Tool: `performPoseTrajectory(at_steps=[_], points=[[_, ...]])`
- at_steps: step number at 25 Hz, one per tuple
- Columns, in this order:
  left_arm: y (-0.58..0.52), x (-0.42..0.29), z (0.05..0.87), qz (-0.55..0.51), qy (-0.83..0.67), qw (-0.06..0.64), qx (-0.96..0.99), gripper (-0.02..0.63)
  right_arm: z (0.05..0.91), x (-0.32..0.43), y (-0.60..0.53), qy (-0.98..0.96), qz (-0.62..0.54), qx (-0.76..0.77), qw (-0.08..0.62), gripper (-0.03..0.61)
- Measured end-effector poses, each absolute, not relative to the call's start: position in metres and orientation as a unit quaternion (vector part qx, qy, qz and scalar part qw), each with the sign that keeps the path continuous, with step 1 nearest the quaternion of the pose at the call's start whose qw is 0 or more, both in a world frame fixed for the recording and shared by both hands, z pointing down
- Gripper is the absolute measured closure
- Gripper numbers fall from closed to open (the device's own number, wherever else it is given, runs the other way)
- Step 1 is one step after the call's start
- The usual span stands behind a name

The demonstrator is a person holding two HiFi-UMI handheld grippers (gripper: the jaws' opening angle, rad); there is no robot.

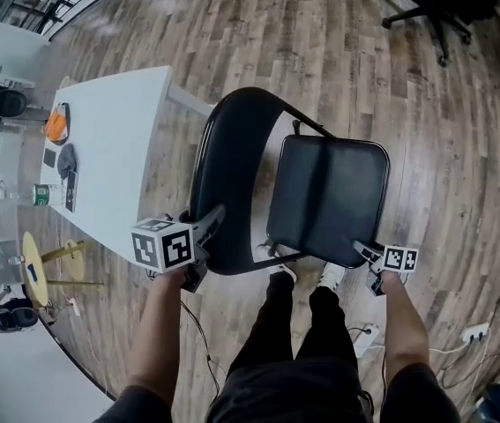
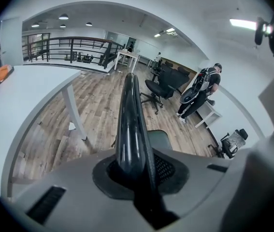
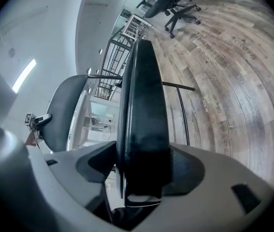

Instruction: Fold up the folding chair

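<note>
The black metal folding chair (image 1: 232,148) stands on the wood-plank floor (image 1: 338,42), directly in front of the person's legs and just beside the white rectangular table (image 1: 113,139). It is not yet folded: the black padded square seat (image 1: 329,196) lies open to the right of the arched black backrest (image 1: 223,166).

The left gripper (image 1: 210,223) is clamped narrowly on the backrest's glossy black rim tube (image 2: 129,124), which runs straight out between the jaws in the left gripper view. This hold is judged to steady the back while the seat pivots.

The right gripper (image 1: 364,252) is closed wider on the seat's thick near corner (image 3: 144,120), with the pad filling the gap between the jaws. The seat edge is seen end-on and upright there, and the backrest (image 3: 64,105) shows beyond it at the left. This grip is judged to be for swinging the seat up toward the back. Gripping at opposite ends gives leverage on the hinge.

Both forearms are reached forward and down, one either side of the legs. The left gripper is pointed steeply downward and the right one more shallowly. The white shoes (image 1: 285,274) are placed just under the seat's near edge.
</note>
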State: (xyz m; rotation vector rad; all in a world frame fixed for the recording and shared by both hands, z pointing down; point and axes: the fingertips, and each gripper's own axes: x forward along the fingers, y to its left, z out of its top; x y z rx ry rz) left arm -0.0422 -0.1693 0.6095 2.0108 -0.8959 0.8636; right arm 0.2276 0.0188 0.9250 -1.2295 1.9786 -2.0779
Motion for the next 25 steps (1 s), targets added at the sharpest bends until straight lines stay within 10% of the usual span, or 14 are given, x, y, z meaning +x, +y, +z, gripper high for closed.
performPoseTrajectory(at_steps=[25], points=[[-0.194,-0.132,0.506,0.356,-0.372,0.357,0.780,0.549,0.713,0.010,-0.061,0.702,-0.625,-0.340,0.021,0.296]])
